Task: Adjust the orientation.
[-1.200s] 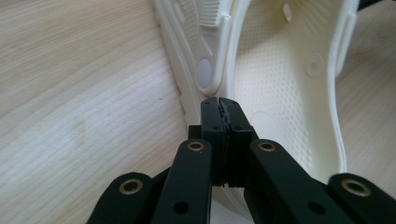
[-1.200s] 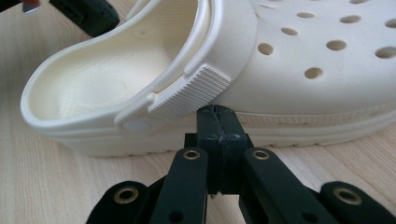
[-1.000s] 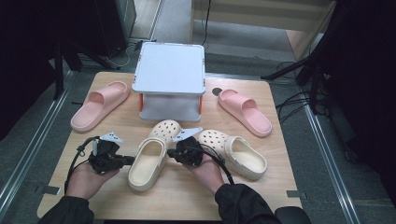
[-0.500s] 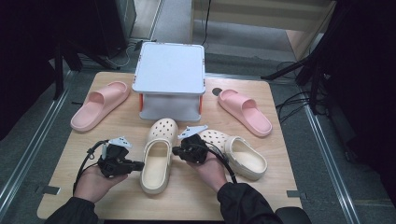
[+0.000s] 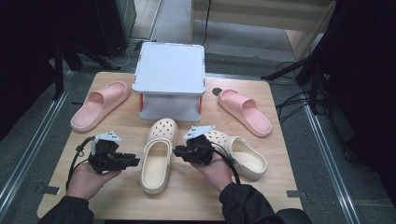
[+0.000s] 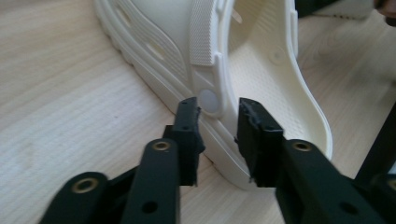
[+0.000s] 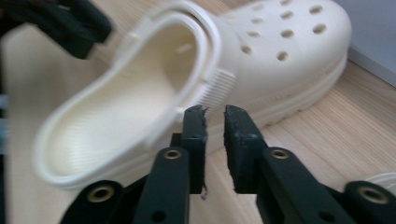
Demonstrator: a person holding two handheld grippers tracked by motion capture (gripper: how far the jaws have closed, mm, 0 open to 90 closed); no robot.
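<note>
A cream clog [image 5: 158, 154] lies in the middle of the wooden table [image 5: 116, 196], toe toward the white box. My left gripper [image 5: 134, 161] is at its left side, my right gripper [image 5: 178, 150] at its right side. Both sets of jaws have just been opening. In the left gripper view the left gripper [image 6: 217, 116] stands open, with the clog's [image 6: 261, 60] side rim by the strap rivet in the gap and untouched by the pads. The right gripper [image 7: 215, 114] shows a narrow gap with nothing in it, just off the clog's [image 7: 140, 93] strap.
A second cream clog [image 5: 243, 156] lies right of my right hand. Two pink slides sit at the left [image 5: 99, 105] and at the right [image 5: 244, 111]. A white box [image 5: 170, 77] on orange legs stands at the back centre. The table's front edge is near the person's sleeves.
The clog has turned from slanted to straight, toe toward the box. Both grippers, shut on its sides before, now have their jaws apart and off it.
</note>
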